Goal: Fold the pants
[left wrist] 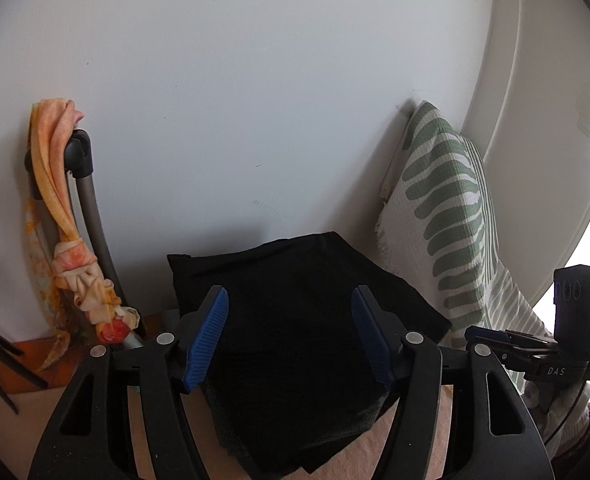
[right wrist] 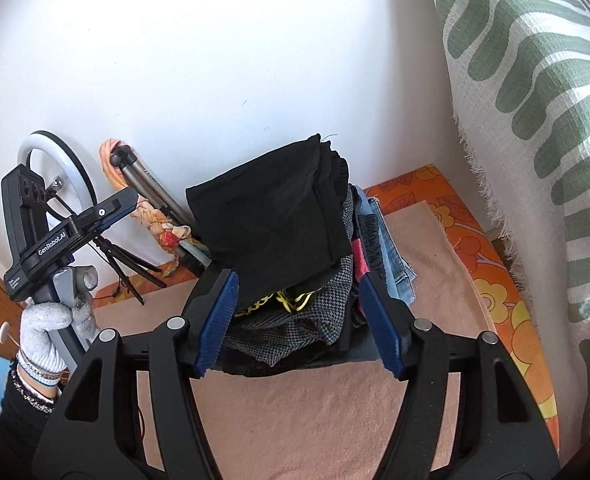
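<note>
Pants (right wrist: 271, 216), black and folded into a rough square, lie on top of a stack of folded clothes (right wrist: 319, 316) at the far edge of a pink mat (right wrist: 315, 412), close to the white wall (right wrist: 215, 60). Under them the stack shows a grey checked piece, something black with yellow print, a strip of pink and folded blue jeans (right wrist: 395, 252) on its right side. The mat lies on an orange flowered cover (right wrist: 491, 276) that shows along its right edge.

The right gripper (right wrist: 299, 322) hovers at the near side of the stack with its blue pads (right wrist: 219, 324) spread wide, one at each side of the pile, holding nothing. The left gripper (left wrist: 289, 338) is also wide apart and holds nothing; in its own view the black pants (left wrist: 295, 312) fill the space between the pads. From the right wrist view it sits off the left edge of the mat, gripped by a hand in a grey knit glove (right wrist: 45, 332).

A green and white patterned blanket (left wrist: 451, 216) hangs at the right, by the corner of the wall. At the left an orange scarf (left wrist: 71, 224) is knotted around a grey tripod leg (left wrist: 95, 220) that leans on the wall, with a white ring light (right wrist: 55, 160) beside it.
</note>
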